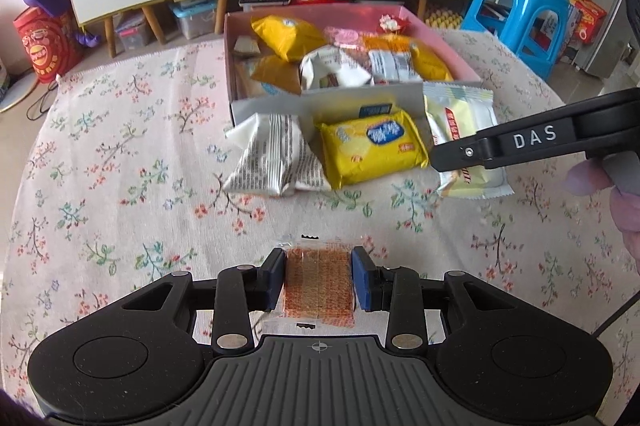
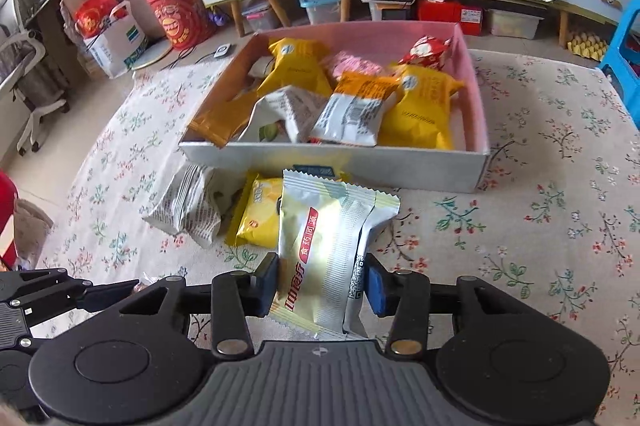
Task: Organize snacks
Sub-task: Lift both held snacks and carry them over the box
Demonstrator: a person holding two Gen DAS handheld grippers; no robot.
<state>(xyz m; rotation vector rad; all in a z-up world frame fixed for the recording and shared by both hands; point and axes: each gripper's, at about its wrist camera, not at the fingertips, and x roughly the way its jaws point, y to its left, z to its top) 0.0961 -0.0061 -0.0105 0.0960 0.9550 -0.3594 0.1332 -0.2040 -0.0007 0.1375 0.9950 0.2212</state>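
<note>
My left gripper [image 1: 319,282] clamps a clear-wrapped orange wafer [image 1: 319,290] low over the flowered tablecloth [image 1: 120,186]. Ahead lie a newsprint packet [image 1: 276,158] and a yellow packet [image 1: 370,150], just before the box [image 2: 332,168]. My right gripper [image 2: 322,284] pinches the pale packet [image 2: 320,246], long axis pointing at the box straight ahead, its near wall the edge to clear; open cloth lies rightward.
</note>
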